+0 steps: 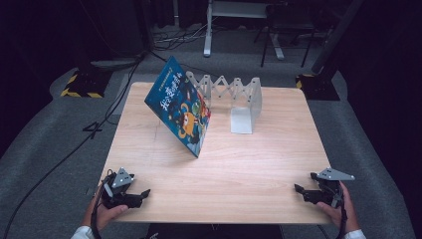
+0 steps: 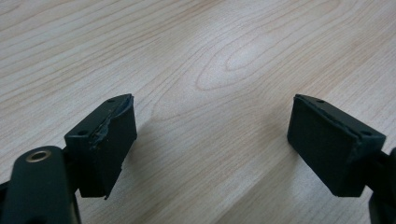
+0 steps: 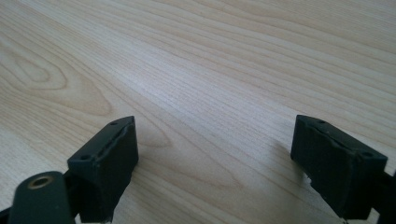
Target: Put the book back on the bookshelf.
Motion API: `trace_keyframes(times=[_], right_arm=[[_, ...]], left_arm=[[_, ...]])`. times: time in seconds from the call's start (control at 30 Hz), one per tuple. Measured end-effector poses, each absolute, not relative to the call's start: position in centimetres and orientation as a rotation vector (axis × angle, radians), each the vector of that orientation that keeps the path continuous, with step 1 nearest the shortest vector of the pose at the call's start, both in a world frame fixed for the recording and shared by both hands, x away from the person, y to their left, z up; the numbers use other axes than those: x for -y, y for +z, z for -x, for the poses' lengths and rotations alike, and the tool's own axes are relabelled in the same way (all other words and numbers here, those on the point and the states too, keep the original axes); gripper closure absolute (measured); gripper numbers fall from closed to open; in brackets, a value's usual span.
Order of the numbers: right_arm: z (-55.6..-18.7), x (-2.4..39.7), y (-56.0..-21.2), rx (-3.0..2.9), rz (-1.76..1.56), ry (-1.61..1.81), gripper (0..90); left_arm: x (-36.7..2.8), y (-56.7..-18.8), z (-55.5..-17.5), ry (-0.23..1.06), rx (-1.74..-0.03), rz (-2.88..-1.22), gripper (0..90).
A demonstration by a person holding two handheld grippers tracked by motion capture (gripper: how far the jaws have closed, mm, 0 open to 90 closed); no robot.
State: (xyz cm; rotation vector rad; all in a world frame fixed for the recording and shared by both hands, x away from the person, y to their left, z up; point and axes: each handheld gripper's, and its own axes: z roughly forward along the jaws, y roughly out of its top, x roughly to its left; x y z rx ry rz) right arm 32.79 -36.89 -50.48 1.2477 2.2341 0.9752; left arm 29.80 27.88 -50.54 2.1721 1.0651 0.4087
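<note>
Here we rest both grippers at the near edge, the book well ahead of us.

Our left gripper (image 1: 141, 194) and right gripper (image 1: 300, 189) both stand wide open over bare table (image 1: 249, 169), holding nothing. The book (image 1: 180, 107) leans tilted against the rack (image 1: 234, 94), far and left of centre; its lower edge runs diagonally toward us, and we judge our left gripper the nearer.

Two black hand-held grippers, left gripper (image 1: 144, 193) and right gripper (image 1: 297, 188), each topped by a grey three-cornered plate, square black pads (image 2: 327, 144) with small screw holes, thin black cables, white cuffs at the wrists
</note>
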Motion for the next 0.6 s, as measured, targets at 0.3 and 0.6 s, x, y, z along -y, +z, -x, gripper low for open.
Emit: trace_keyframes(times=[0.3, 0.6], right_arm=[[-32.82, 36.92, -50.49, -2.235, -1.248, 0.975, 15.2], [-32.82, 36.91, -50.49, -2.235, -1.248, 0.975, 15.2]], left_arm=[[-27.87, -50.56, -29.8, 0.41, -1.069, -2.169, 15.9], [-27.87, -50.54, -29.81, 0.409, -1.069, -2.171, 15.7]])
